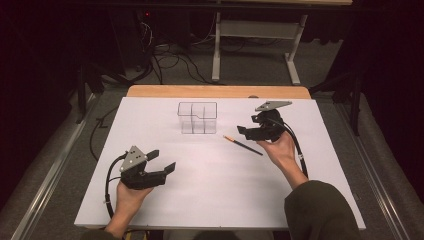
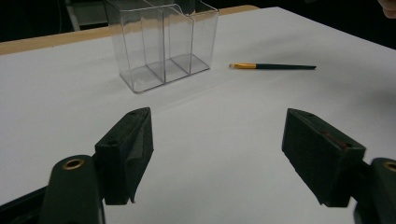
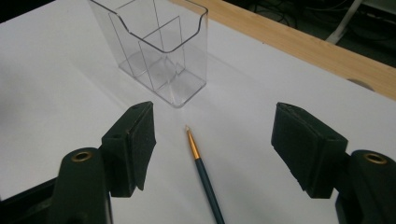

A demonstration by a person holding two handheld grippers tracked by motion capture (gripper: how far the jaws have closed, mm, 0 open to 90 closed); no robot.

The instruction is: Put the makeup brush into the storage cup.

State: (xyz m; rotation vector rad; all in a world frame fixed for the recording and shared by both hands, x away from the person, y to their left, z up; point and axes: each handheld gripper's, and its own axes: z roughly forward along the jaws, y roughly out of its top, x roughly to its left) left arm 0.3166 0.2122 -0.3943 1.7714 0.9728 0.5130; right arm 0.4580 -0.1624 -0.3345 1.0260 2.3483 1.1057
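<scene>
A thin brush (image 1: 243, 145) (image 2: 273, 66) (image 3: 201, 170) with a dark handle and gold ferrule lies flat on the white table top (image 1: 210, 175), right of centre. A clear plastic organiser (image 1: 198, 118) (image 2: 162, 43) (image 3: 156, 49) with several compartments stands upright and empty toward the back. My right gripper (image 1: 248, 125) (image 3: 213, 147) hovers just right of the brush, jaws wide apart above it, with nothing between the pads. Near the front left, my left gripper (image 1: 162, 161) (image 2: 217, 154) is open and empty, pointing toward the organiser.
A wooden strip (image 1: 218, 91) borders the table's far edge. Beyond it are a grey desk frame (image 1: 256, 37) and cables (image 1: 170, 57) on the floor. Metal rails (image 1: 47, 175) run along both sides of the table.
</scene>
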